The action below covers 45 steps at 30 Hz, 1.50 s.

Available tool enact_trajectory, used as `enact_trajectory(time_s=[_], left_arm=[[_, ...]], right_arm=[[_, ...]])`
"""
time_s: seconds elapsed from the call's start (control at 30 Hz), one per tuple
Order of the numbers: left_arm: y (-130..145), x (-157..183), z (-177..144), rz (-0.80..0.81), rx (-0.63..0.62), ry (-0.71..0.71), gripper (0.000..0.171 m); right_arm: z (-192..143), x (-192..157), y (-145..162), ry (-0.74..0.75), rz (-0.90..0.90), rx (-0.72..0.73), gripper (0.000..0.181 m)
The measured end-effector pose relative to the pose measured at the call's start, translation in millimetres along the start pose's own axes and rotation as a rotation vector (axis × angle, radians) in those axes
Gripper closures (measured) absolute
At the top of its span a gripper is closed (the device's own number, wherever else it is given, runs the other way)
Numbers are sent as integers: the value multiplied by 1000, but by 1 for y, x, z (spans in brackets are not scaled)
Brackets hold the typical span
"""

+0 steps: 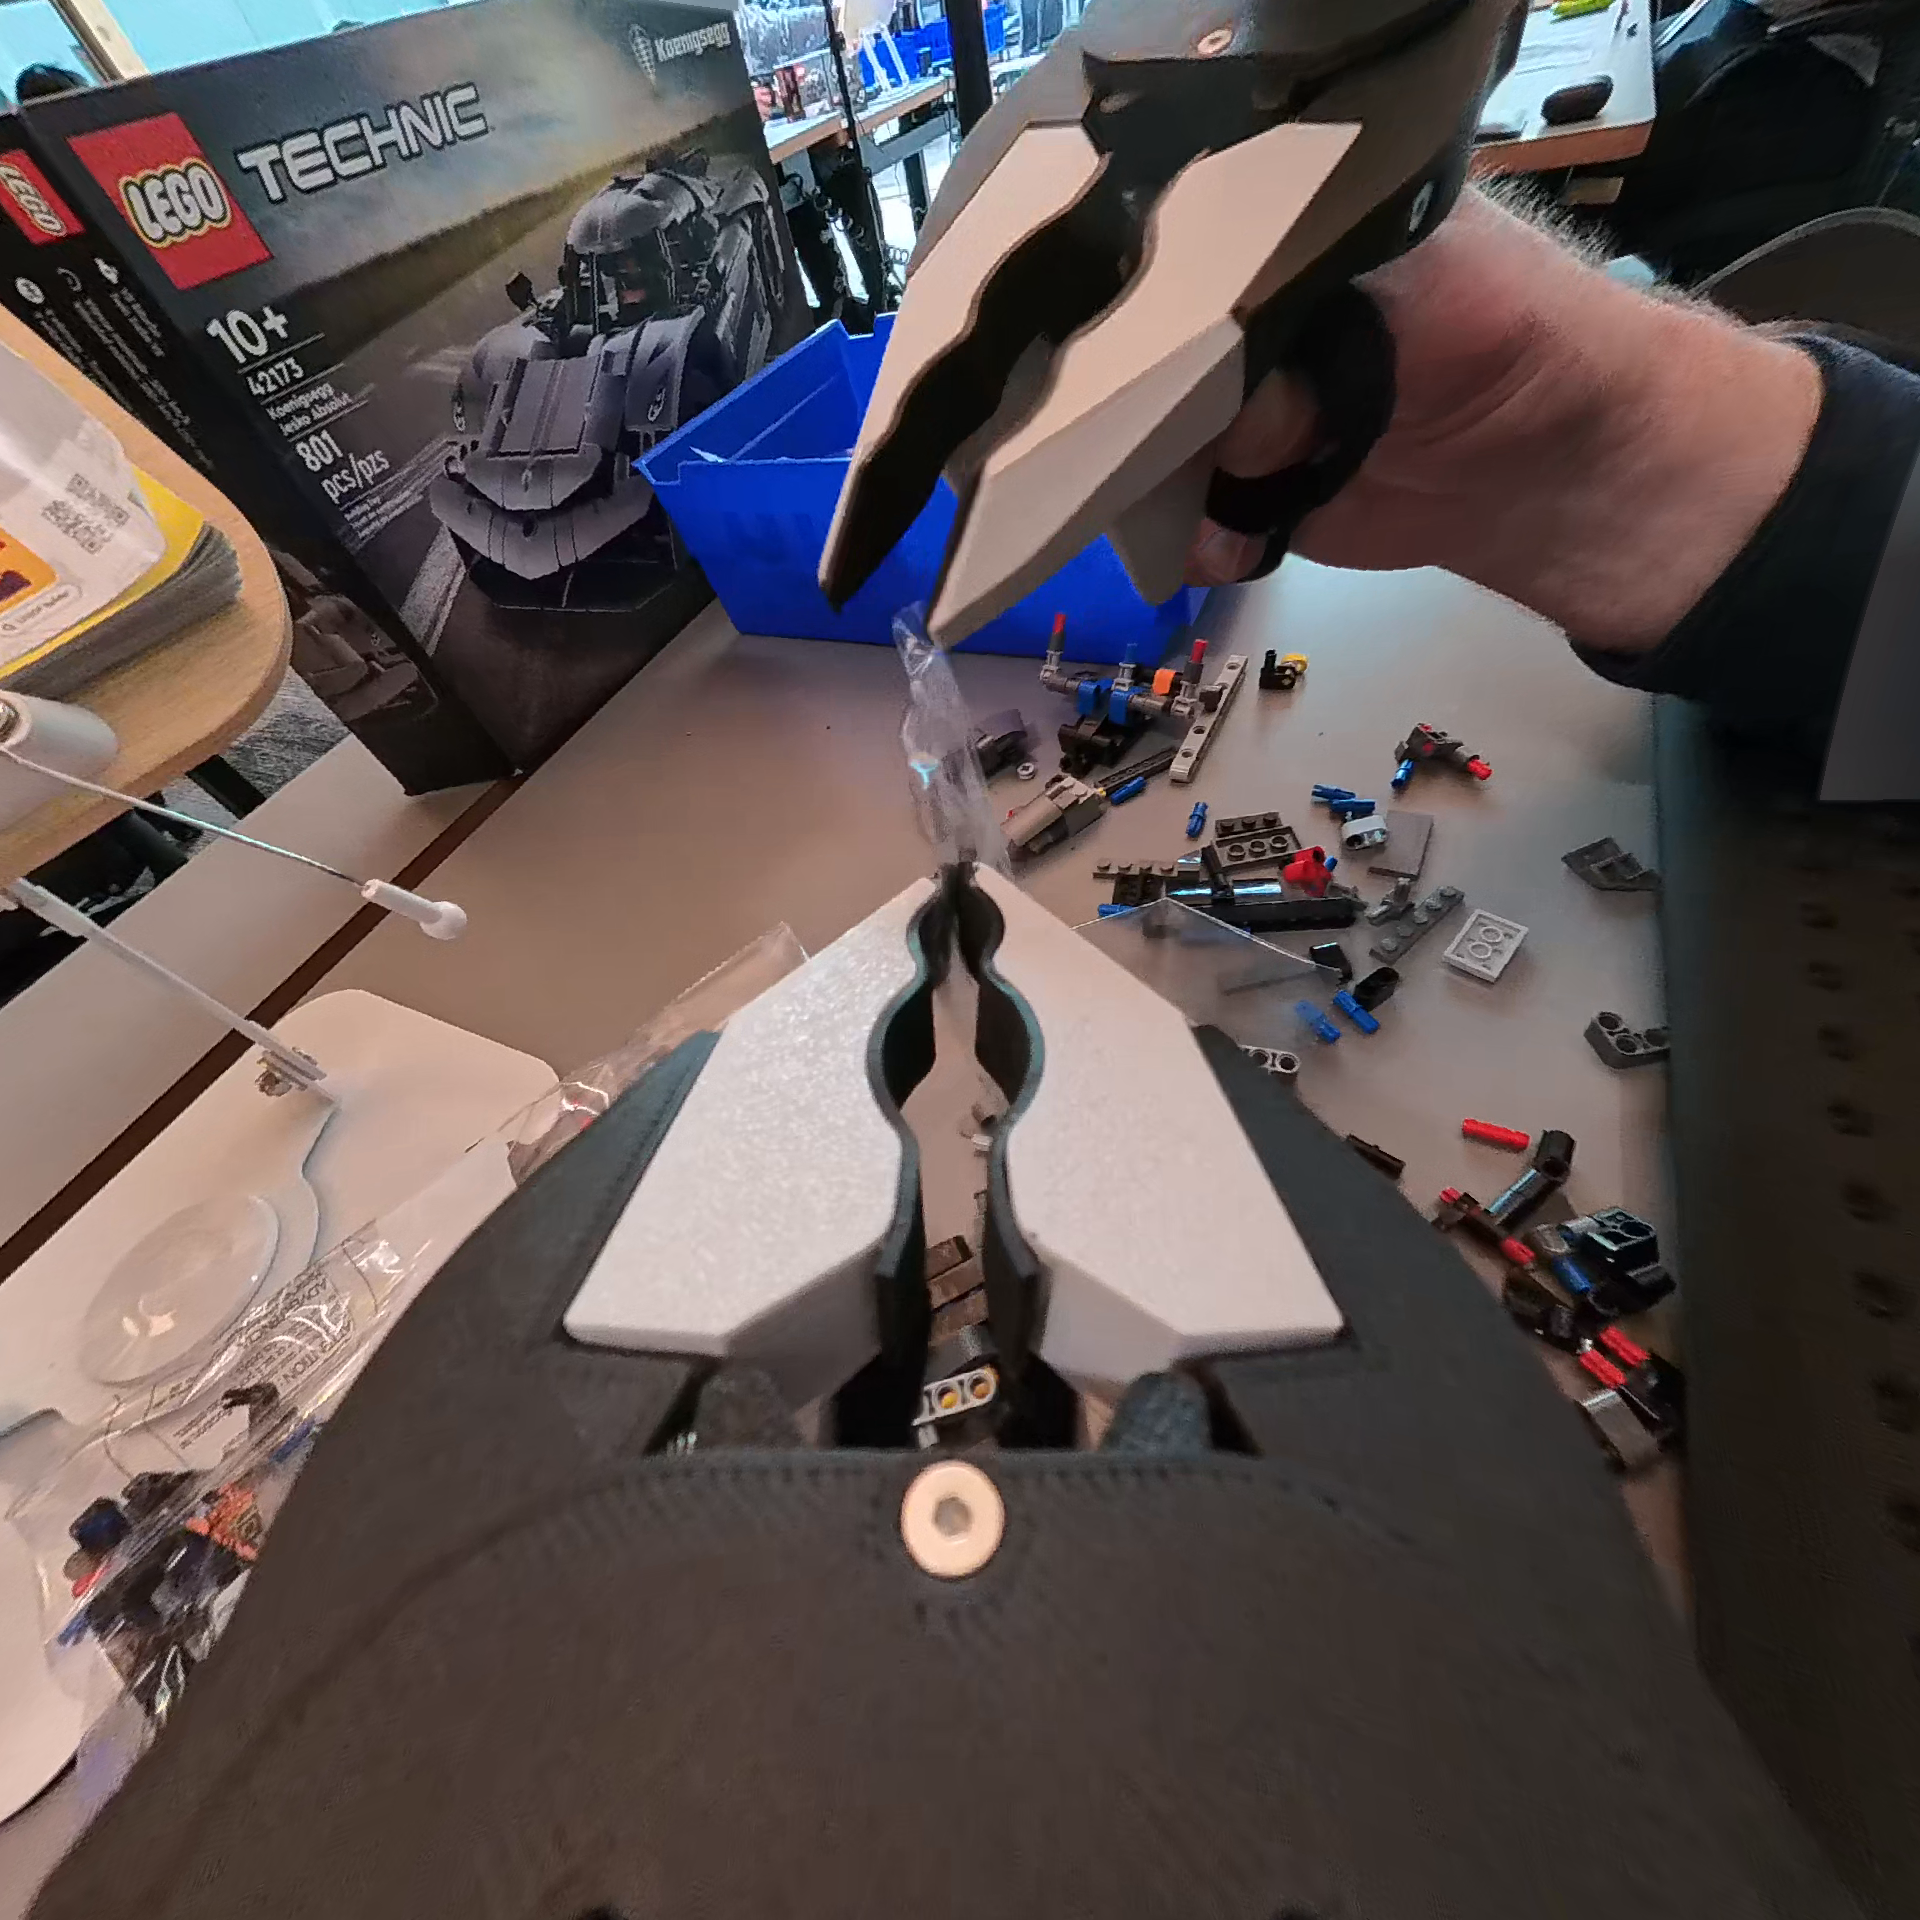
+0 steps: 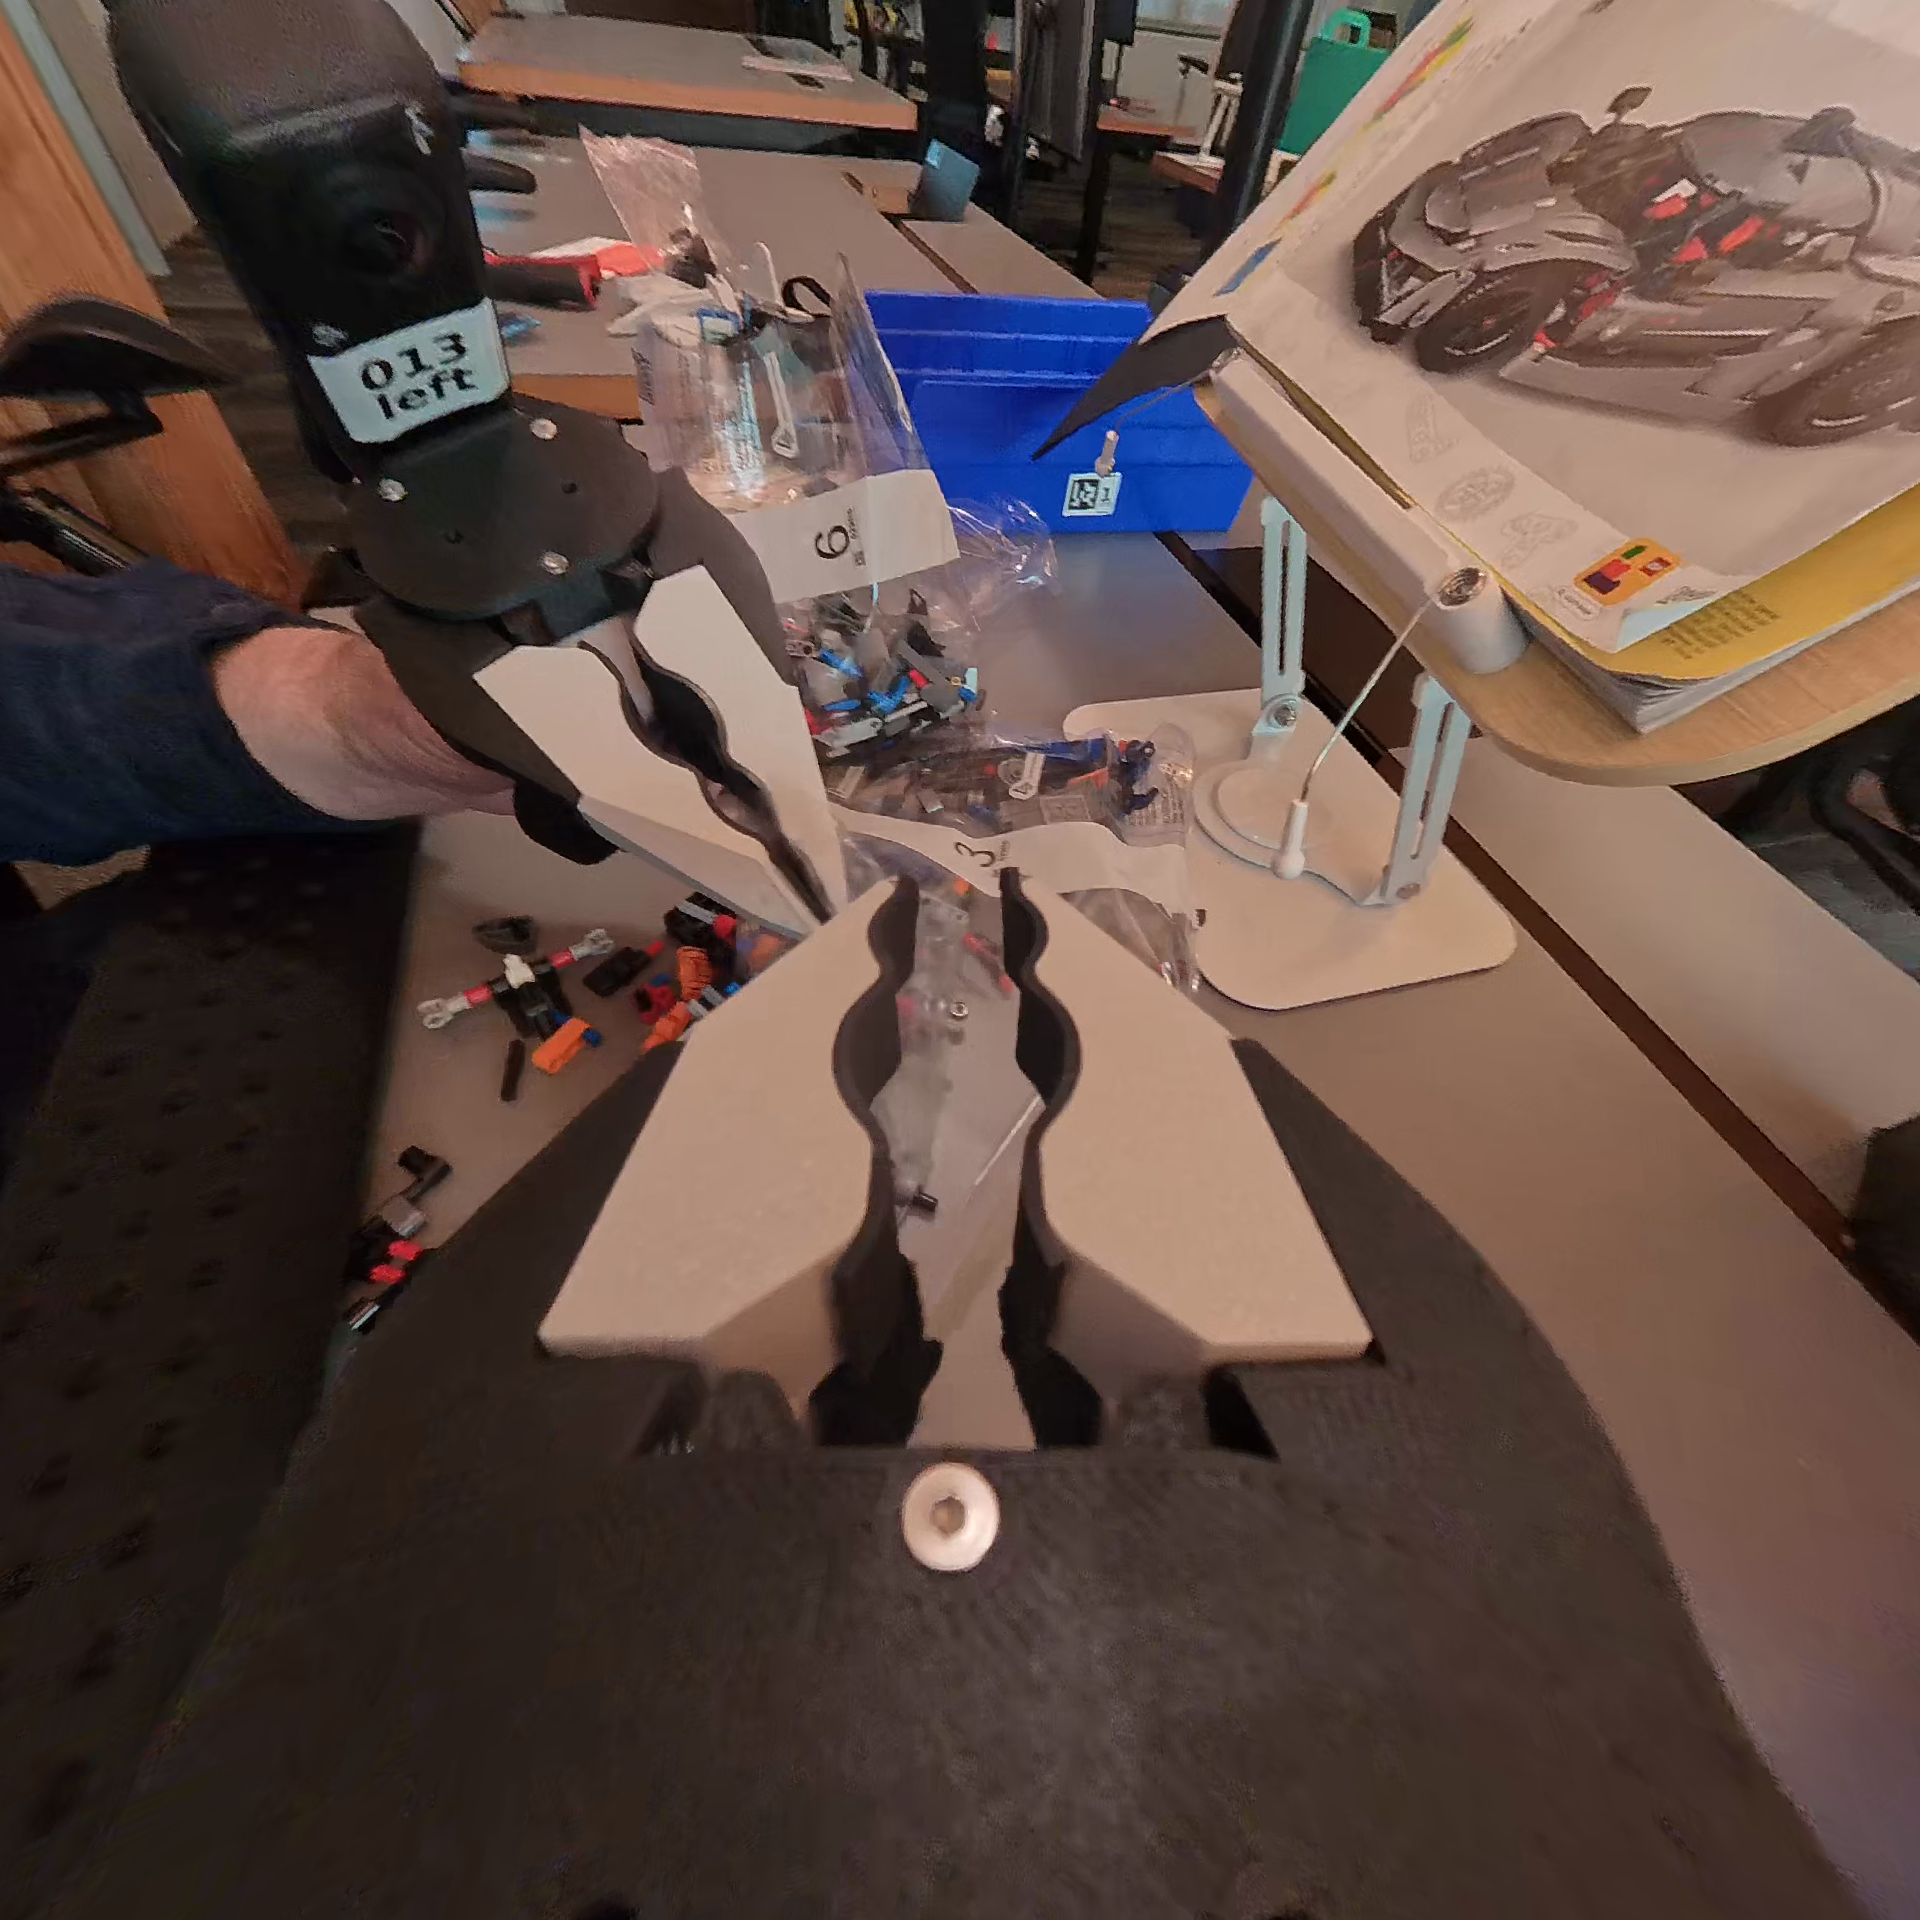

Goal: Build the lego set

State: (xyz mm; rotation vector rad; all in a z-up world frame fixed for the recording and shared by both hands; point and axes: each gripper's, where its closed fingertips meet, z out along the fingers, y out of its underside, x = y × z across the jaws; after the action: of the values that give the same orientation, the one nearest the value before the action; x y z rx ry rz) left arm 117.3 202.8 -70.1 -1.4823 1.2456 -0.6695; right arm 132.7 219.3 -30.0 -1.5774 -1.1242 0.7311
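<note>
Left claw: my left claw [image 1: 958, 878] is closed, its tips pinched on the near end of a clear plastic bag [image 1: 935, 727].
Right claw: my right claw [image 1: 888, 613] hangs above and beyond it with the jaws a little apart. The far end of the bag sits at one fingertip, but I am not gripping there.
Where the bag is: lifted off the grey table [image 1: 675, 810] and drawn into a narrow, crumpled strip between the two claws, in front of the blue bin [image 1: 769, 499].
How the bag will handle: I judge it nearly weightless, limp and slick. It will fold, twist and slide out of a loose pinch, and it tears only when pulled taut.
Where to take hold: right at the upper edge, with the film deep between the pads rather than at the very tips, so both ends are clamped before any pull.
Contents: I cannot tell whether any parts are inside this strip.
Loose pieces [image 1: 1247, 831]: small, hard and light, scattered to the right on the table. They would roll or skid if the bag sweeps across them.
Part-built assembly [image 1: 1132, 696]: far right, near the bin. Its pins look easy to knock loose.
Numbered bags [image 2: 862, 623]: unopened, lying to the left behind my left claw.
Booklet [image 2: 1558, 312]: propped on a white stand [image 2: 1351, 935] at the far left.
</note>
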Motion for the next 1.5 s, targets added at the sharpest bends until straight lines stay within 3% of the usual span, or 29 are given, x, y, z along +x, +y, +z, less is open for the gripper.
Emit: enact_trajectory(time_s=[0.2, 0.27, 0.3, 0.4, 0.9, 1.33, 1.5], left_arm=[[6, -7, 3, 50, -38, -48, 171], [9, -3, 7, 82, -54, -51, 171], [11, -1, 9, 92, -64, -46, 171], [11, 1, 11, 104, -67, -45, 171], [-15, -13, -12, -197, 148, 80, 171], [-18, -10, -14, -99, 132, 36, 171], [-11, -11, -9, 64, 50, -71, 171]], right_arm=[[6, -6, 6, -65, 38, -22, 153], [12, -8, 13, -60, 22, -55, 166], [15, -8, 17, -55, 6, -72, 181], [18, -6, 24, -24, -20, -119, 181], [4, -9, 6, -153, 98, 36, 181], [0, -10, -2, -147, 95, 63, 177], [-3, -23, -18, -147, 17, 118, 168]])
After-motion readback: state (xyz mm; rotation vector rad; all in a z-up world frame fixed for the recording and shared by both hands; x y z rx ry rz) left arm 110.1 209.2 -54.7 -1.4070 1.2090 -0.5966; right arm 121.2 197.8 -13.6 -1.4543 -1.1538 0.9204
